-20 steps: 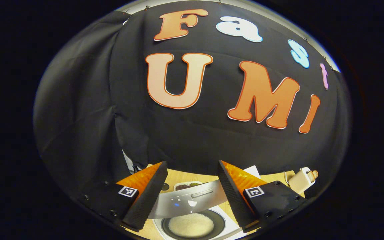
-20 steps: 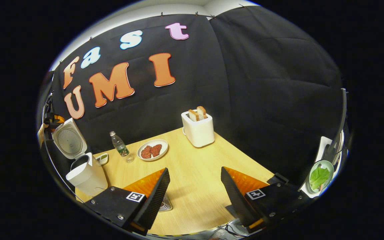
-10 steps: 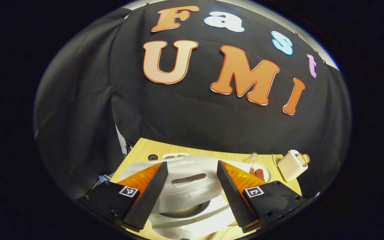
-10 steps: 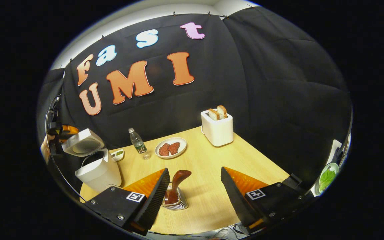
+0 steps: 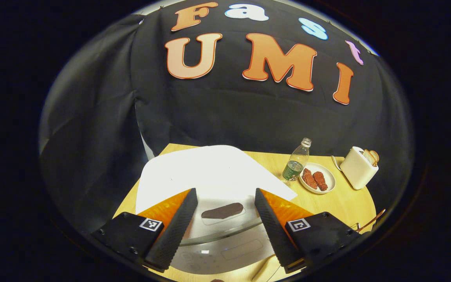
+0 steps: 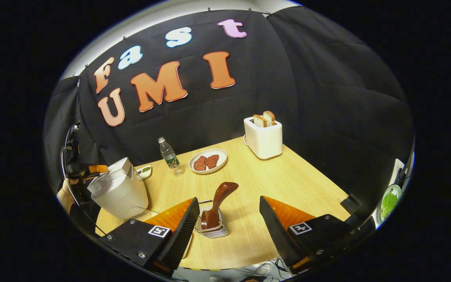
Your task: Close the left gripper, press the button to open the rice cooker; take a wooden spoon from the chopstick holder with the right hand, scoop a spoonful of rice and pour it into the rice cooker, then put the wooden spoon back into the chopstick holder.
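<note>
The white rice cooker (image 5: 210,176) sits right under my left gripper (image 5: 224,225), its lid down and a dark oval patch (image 5: 222,210) on top between the fingers. That gripper is open and holds nothing. In the right gripper view the cooker (image 6: 119,192) stands at the table's left, with the left gripper (image 6: 90,170) and a hand behind it. A dark wooden spoon (image 6: 220,197) stands in the wire chopstick holder (image 6: 212,230), just ahead of my right gripper (image 6: 227,235). My right gripper is open and apart from the spoon.
A water bottle (image 6: 169,156), a plate of meat slices (image 6: 208,161) and a white toaster with bread (image 6: 263,135) line the far side of the wooden table (image 6: 272,176). A small dish (image 6: 145,170) lies beside the cooker. A bowl of greens (image 6: 389,200) sits off to the right.
The cooker's lid swung down from open to shut under the left gripper, hiding the rice inside. The right gripper view shifted, bringing the spoon and holder into sight.
</note>
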{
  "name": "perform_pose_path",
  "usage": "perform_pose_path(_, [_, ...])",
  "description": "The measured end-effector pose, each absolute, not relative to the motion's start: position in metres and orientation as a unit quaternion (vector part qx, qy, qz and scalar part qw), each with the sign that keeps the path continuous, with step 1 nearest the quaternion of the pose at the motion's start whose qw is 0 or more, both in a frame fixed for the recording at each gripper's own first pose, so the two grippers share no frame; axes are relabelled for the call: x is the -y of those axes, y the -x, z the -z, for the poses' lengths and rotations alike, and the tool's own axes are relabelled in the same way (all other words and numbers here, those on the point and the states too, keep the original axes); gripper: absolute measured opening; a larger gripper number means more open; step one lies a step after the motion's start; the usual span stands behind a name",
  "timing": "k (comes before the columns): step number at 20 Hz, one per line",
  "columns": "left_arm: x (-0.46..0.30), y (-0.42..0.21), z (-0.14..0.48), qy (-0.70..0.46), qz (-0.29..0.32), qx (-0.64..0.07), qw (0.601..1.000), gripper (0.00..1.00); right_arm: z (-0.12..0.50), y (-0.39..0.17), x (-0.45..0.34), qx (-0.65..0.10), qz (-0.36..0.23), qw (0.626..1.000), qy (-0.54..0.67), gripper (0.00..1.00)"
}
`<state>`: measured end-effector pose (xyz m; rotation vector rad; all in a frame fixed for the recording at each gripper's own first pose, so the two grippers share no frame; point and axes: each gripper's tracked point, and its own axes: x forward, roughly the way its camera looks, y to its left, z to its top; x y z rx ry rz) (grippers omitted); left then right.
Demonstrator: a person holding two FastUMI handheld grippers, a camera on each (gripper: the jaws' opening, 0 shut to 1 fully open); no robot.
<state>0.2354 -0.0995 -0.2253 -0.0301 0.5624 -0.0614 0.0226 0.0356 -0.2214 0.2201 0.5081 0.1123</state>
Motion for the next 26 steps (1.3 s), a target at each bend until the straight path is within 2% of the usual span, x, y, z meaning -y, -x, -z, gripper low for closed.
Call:
perform_pose_path(4, [0.095, -0.238, 0.255, -0.012, 0.029, -0.306, 0.952, 1.0, 0.229, -0.023, -0.029, -0.259, -0.044, 0.958, -0.114, 0.95])
perform_pose_path(9, [0.097, -0.246, 0.252, -0.015, 0.034, -0.293, 0.955, 1.0, 0.233, -0.027, -0.035, -0.259, -0.042, 0.959, -0.104, 0.95])
perform_pose_path(14, [0.099, -0.232, 0.239, -0.018, 0.051, -0.292, 0.955, 0.99, 0.208, -0.039, -0.045, -0.241, -0.055, 0.964, -0.098, 0.95])
perform_pose_path(17, [0.087, -0.215, 0.201, -0.025, 0.049, -0.25, 0.967, 0.99, 0.183, -0.05, -0.048, -0.219, -0.064, 0.97, -0.082, 0.95])
perform_pose_path(26, [0.023, -0.141, 0.025, -0.016, 0.028, -0.104, 0.994, 0.99, 0.074, -0.07, -0.055, -0.124, -0.091, 0.986, -0.068, 0.95])
